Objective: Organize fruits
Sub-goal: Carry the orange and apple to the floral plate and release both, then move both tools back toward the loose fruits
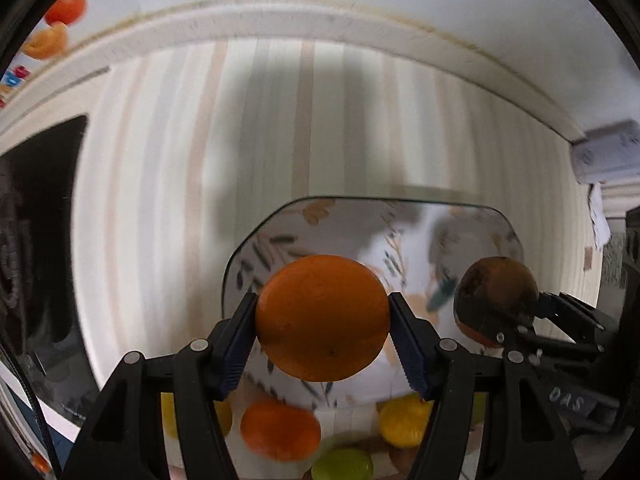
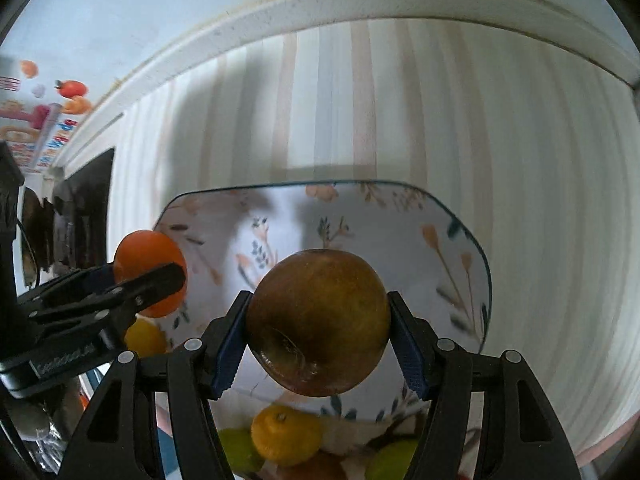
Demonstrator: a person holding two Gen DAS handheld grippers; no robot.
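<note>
The left gripper [image 1: 323,318] is clamped on an orange [image 1: 322,317]; just right of it, the right gripper [image 2: 319,322] grips a brown apple [image 2: 318,322]. Both hang above the flowered tray [image 2: 460,240]. I'd lower each fruit onto bare tray, well apart, before letting go.

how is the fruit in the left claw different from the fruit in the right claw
Colour: the orange is bright and even, while the apple is dull brownish-green.
Surface: the orange looks finely pitted; the apple is smoother, with a sunken dimple facing the camera.
Holder: the left claw grips the orange, the right claw the apple.
Shared: both are round, similar in size, clamped above the floral tray.
</note>
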